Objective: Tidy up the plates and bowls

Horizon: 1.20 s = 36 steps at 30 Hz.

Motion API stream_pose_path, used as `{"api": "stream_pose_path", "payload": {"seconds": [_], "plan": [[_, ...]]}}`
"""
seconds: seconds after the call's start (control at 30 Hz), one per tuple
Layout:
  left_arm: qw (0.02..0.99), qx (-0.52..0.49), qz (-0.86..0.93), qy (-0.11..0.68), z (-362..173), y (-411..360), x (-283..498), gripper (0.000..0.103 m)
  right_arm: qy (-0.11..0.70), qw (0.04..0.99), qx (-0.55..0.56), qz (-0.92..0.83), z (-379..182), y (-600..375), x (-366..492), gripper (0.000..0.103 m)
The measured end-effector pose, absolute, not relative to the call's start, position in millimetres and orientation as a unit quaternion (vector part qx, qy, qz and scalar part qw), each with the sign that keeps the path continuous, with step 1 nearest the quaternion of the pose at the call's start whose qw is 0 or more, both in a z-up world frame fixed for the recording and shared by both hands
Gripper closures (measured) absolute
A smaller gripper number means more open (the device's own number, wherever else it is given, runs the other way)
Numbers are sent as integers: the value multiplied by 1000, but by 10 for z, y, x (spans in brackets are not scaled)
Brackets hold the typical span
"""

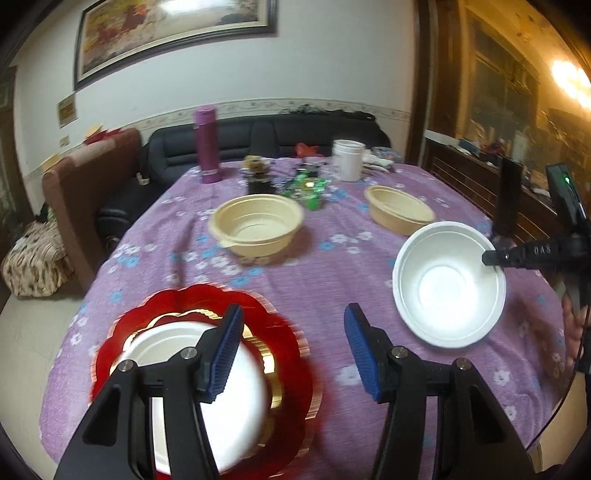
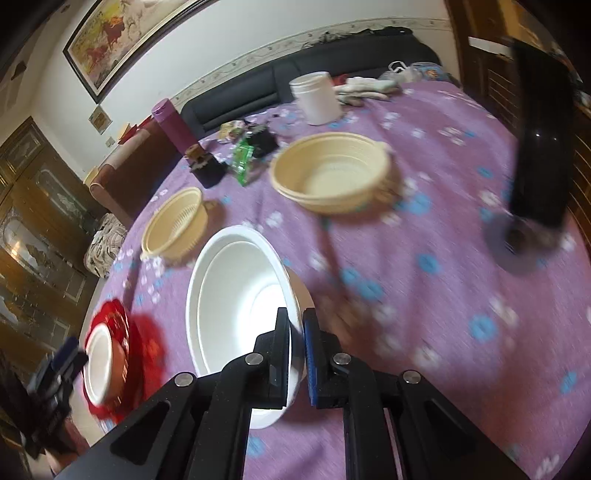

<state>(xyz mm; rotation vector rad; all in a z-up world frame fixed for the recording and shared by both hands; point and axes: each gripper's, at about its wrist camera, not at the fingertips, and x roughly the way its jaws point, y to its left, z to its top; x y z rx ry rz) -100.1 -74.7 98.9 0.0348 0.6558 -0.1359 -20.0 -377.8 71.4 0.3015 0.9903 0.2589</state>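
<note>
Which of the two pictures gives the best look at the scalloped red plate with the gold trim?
The left wrist view: the scalloped red plate with gold trim lies close below, nearly whole, a white plate on it. The right wrist view shows it small and blurred at the left edge.

Tablecloth is purple with little white and blue flowers all over it. White bowl, two cream-yellow ribbed bowls. Red scalloped plate with a gold rim, white plate on top. Magenta flask, white jar, some green wrappers. Gripper pads are blue on black. Black sofa, dark-framed painting in yellows and reds.
</note>
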Motion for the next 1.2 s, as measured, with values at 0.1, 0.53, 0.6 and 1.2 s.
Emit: {"api": "stream_pose_path", "payload": {"seconds": [0.1,0.53,0.6,1.2], "plan": [[941,28,-87,326,982,-975,-963,45,465,870,120,117,711,-3890,-361,87],[899,-2,-189,396,1433,-1002,-614,45,391,898,102,172,1639,-3931,-315,58],[899,-3,-176,400,1562,-857,-482,45,401,887,111,199,1753,-3773,-151,56],[844,-53,-7,534,714,70,1520,69,533,814,61,224,925,-2001,1605,58]]}}
